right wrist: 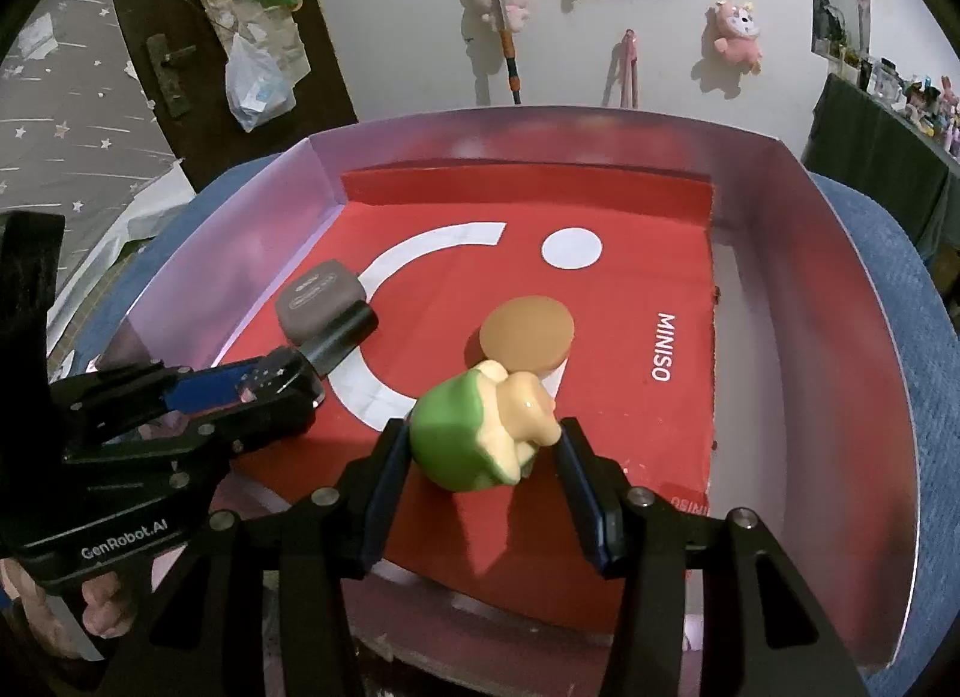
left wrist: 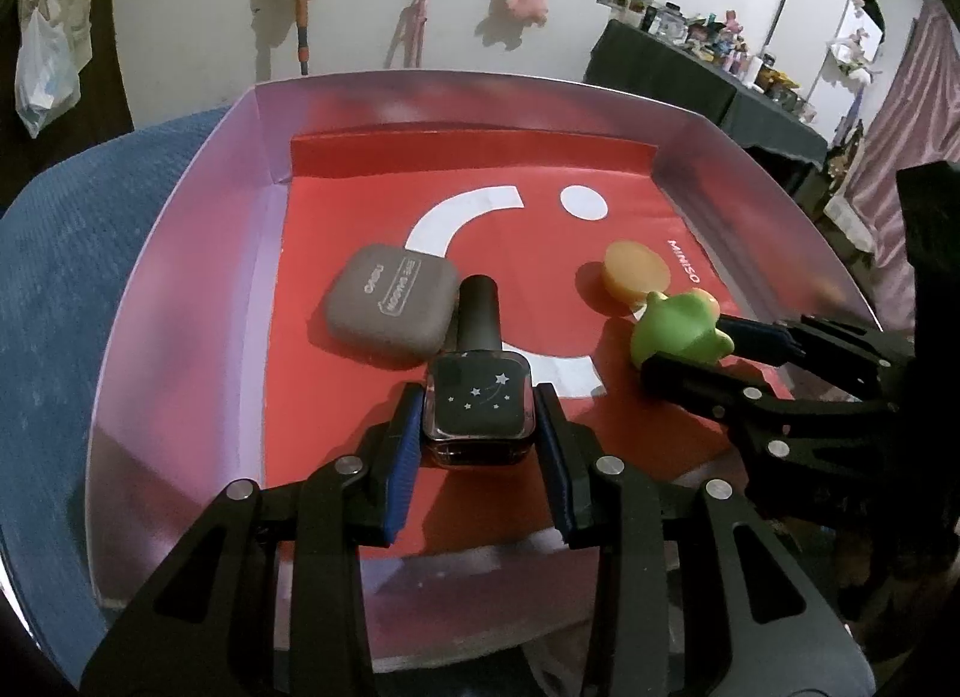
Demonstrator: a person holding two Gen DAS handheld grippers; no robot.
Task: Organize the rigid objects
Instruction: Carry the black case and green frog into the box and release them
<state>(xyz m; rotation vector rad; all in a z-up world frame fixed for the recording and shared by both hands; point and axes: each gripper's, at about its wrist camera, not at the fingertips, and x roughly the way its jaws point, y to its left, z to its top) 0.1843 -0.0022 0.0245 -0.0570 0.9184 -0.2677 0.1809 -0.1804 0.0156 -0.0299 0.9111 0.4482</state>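
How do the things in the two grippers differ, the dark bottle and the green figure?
The bottle is dark, square-bodied and glossy, with small stars on its face; the figure is rounded, green and cream. The bottle has a long black cap pointing toward the grey case; the figure has no cap and sits by the tan disc. Shared: each is clamped between blue pads, in the left gripper and right gripper, over the red-lined tray.

In the box (left wrist: 180,289): case (left wrist: 390,304) at left, bottle (left wrist: 480,391) just right of it, disc (left wrist: 636,271) behind figurine (left wrist: 678,331) at right.
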